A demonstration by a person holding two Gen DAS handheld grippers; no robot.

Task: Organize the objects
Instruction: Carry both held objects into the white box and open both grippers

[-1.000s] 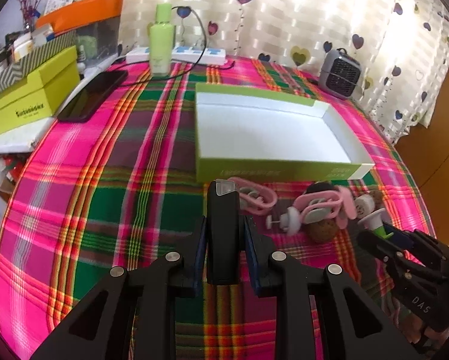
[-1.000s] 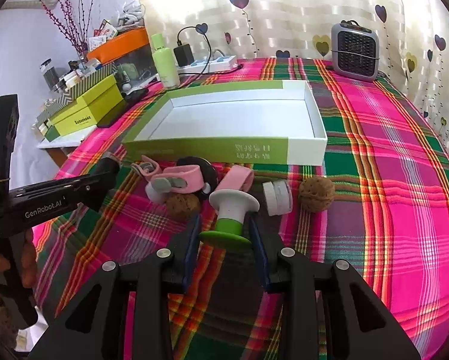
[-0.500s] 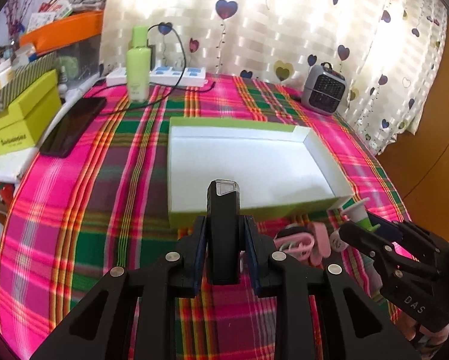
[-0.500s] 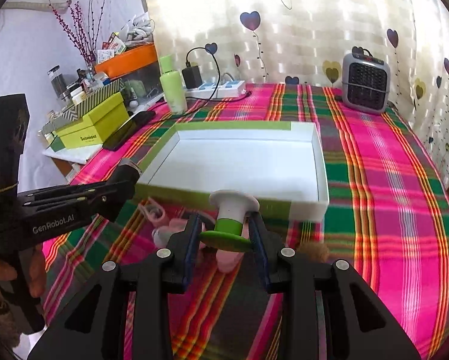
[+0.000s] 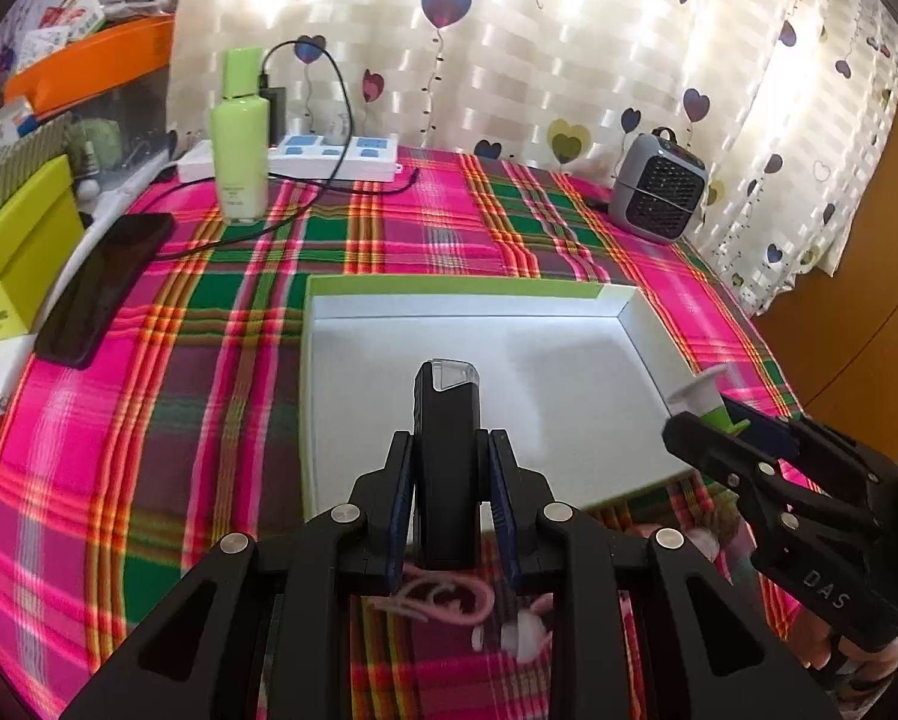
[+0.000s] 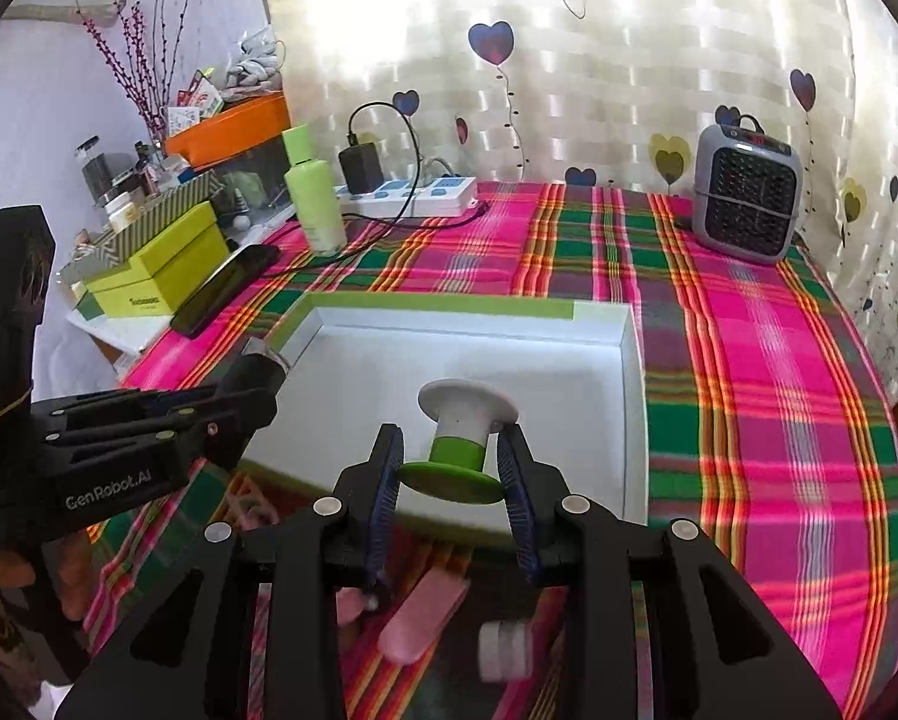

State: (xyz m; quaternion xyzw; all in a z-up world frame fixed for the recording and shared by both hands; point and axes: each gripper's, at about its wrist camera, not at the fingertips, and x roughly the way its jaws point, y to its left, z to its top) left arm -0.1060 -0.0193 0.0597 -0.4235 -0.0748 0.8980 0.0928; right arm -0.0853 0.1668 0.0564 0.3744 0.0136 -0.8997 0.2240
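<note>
Left gripper point(image 5: 447, 480) clamps black device point(image 5: 447, 450); right gripper point(image 6: 452, 468) clamps green-white stopper point(image 6: 464, 438). Both held above box point(image 6: 626, 420), which is empty. Neither placed yet; pink clips point(image 5: 443, 597) and other bits remain on cloth.

2 downward wrist views, shared white box point(image 5: 623, 324)

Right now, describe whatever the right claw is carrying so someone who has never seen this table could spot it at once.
Find the shallow white tray with lime-green walls on the pink and green plaid tablecloth. Over its near edge, the right claw grips a small spool-shaped piece. It alone has a white flared top on a green collar and flat green disc base, unlike the pink items below.
</note>
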